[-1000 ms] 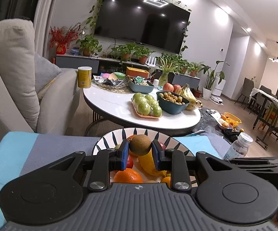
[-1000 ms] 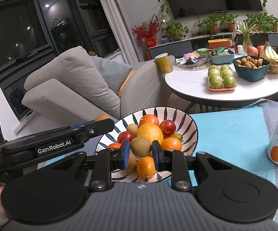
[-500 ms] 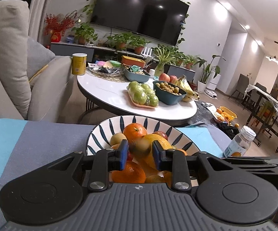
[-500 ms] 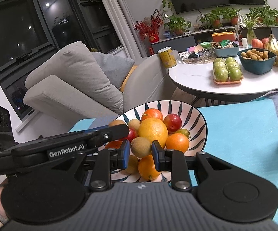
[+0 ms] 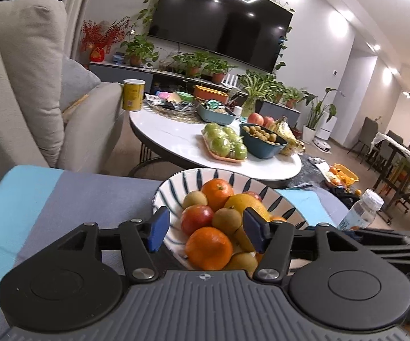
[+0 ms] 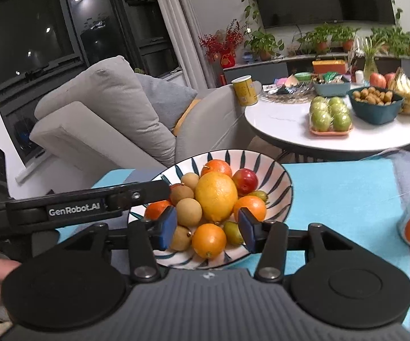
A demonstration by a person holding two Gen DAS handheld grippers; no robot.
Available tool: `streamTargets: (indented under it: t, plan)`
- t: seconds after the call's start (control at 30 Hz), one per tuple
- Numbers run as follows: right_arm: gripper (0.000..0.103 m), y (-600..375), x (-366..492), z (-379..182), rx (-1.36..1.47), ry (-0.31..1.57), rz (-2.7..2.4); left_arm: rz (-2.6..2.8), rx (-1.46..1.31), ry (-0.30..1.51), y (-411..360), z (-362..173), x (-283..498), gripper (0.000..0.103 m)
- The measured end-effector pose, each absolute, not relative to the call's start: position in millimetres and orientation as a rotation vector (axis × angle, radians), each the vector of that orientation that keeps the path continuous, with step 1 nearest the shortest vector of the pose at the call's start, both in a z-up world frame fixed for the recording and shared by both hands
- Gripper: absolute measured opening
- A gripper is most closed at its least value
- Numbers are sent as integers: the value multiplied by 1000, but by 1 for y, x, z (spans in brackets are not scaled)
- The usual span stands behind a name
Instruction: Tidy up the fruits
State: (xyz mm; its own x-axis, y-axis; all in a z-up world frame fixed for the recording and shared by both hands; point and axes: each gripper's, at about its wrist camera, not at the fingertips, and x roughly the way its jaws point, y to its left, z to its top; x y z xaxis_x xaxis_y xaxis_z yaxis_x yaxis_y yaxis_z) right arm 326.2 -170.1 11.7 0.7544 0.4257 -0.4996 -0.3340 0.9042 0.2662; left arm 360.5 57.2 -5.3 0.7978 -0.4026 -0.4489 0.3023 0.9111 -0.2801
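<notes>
- Over the striped bowl [image 5: 173, 182], in the left wrist view, the left tongs [image 5: 204, 231] stand wide and hold nothing; a brown fruit [image 5: 227, 220] sits loose on the heap, between a red apple [image 5: 197, 218] and a yellow citrus [image 5: 246, 203].
- From the right wrist view, the right tongs [image 6: 207, 228] gape wide too (nothing in them), low over the bowl [image 6: 278, 182] on a blue cloth [image 6: 341, 196]; the left tongs' arm [image 6: 85, 201] reaches in beside it.

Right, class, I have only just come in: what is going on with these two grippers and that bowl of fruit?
A person holds a gripper in each hand over a striped bowl piled with fruit. Both the left gripper and the right gripper are open and grip nothing. A brown round fruit lies on the pile between the left fingers, and another brown fruit by the right ones. A big yellow citrus tops the pile.
</notes>
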Motion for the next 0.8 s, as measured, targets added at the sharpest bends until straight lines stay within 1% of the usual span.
streamTargets:
  t: [0.2,0.27,0.4,0.5,0.53,0.57,0.6,0.8]
  plan:
    - [53,-176,313,20,142,580,387,-356,-186,525,64,1,341,60]
    - [53,-176,309,25,125,577,365,-344,-165,513,64,6,332,66]
    - [53,-175,298,36,100,568,331,-327,-150,496,64,16,314,68]
    - [53,-175,289,43,92,567,319,-313,-151,487,67,24,302,73]
    - [55,-175,286,45,89,566,320,-307,-147,485,67,27,298,75]
    - [59,-175,282,47,86,564,322,-305,-145,486,67,29,293,76]
    - [61,-174,277,49,84,563,327,-305,-145,487,67,30,290,76]
    - [62,-173,250,56,76,543,310,-297,-111,482,62,36,259,89]
